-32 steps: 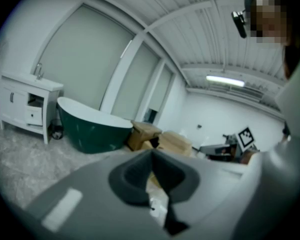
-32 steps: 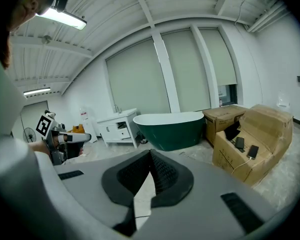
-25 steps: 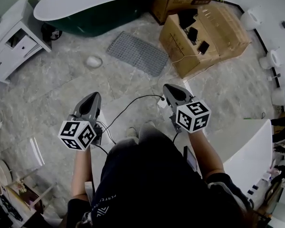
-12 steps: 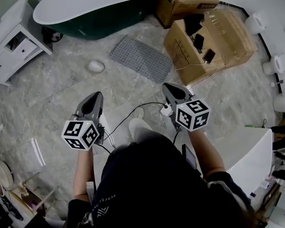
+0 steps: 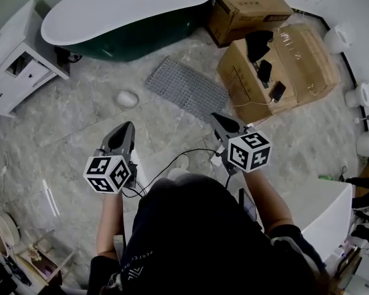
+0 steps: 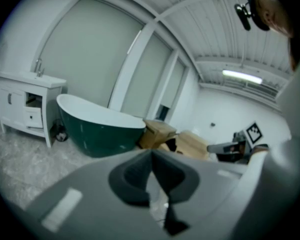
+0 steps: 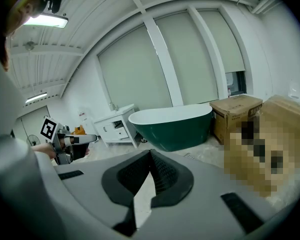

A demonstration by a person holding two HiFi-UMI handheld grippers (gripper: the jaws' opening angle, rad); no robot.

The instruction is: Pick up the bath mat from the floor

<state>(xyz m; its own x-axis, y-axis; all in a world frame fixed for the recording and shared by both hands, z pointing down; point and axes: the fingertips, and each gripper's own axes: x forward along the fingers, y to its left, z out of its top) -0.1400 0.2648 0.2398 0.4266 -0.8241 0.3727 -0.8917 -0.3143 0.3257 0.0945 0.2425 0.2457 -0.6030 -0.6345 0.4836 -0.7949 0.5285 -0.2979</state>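
**Head view.** Grippers, two; mat, one; tub, one; cardboard boxes, two; cabinet, one. Left gripper (image 5: pixel 124 133) and right gripper (image 5: pixel 221 120) are held well above the floor (image 5: pixel 74 128), side by side and apart, each with a marker cube (image 5: pixel 107 174) at its near end. A black cable (image 5: pixel 172 158) loops between them. The mat (image 5: pixel 186 88) is grey and rectangular with a fine studded grid. It lies flat on the floor, farther off than both grippers, between the tub (image 5: pixel 126 17) and the right box (image 5: pixel 283 66); neither gripper touches it. The floor is grey veined stone-look tile. The tub is oval, dark green outside and white inside. The second box (image 5: pixel 246 5) stands at the tub's right end. The white cabinet (image 5: pixel 15 54) stands far left. A small white rounded object (image 5: pixel 127 98) lies left of the mat.

**Left gripper view.** The dark pads meet at their tips, with nothing between them. Beyond them stand the tub, the cabinet and both boxes, with the right gripper at right. One strip light (image 6: pixel 241 76) is lit under a white ribbed ceiling (image 6: pixel 210 29).

**Right gripper view.** The textured dark pads are closed tip to tip and empty. The tub stands ahead, the cabinet to its left and the boxes at right. Tall pale panels (image 7: pixel 140 69) form the far wall.
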